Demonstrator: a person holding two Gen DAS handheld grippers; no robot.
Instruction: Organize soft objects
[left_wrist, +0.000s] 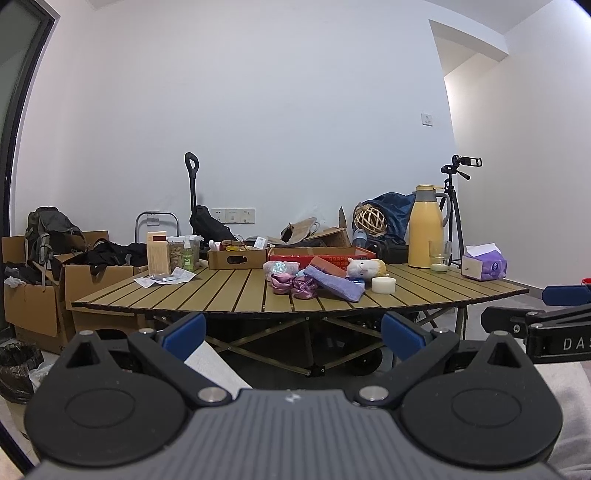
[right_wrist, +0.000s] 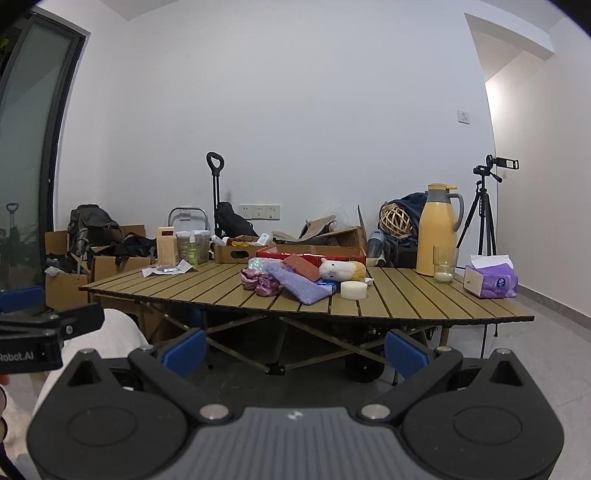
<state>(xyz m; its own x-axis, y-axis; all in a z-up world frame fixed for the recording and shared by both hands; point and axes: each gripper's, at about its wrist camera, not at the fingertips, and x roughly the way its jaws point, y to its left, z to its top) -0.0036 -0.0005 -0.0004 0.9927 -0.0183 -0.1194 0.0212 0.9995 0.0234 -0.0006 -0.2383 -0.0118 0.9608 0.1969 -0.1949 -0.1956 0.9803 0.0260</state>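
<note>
Apparently we have sorted nothing yet: both the left claw (left_wrist: 293, 332) and right claw (right_wrist: 295, 349) are spread apart, empty, well away from the slatted wooden desk (right_wrist: 406, 302), where the purple knitted cloth (right_wrist: 301, 286), white plush toy (right_wrist: 341, 269) and pink satin scrunchies (right_wrist: 260, 280) lie heaped.

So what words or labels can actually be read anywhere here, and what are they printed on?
"DAS": black body of the right gripper, cut off at the left wrist view's edge.
"Robot.AI": black body of the left gripper, start cut off.
Purple tissue pack, red cardboard box, green-labelled bottle: print too blurred to read.
</note>
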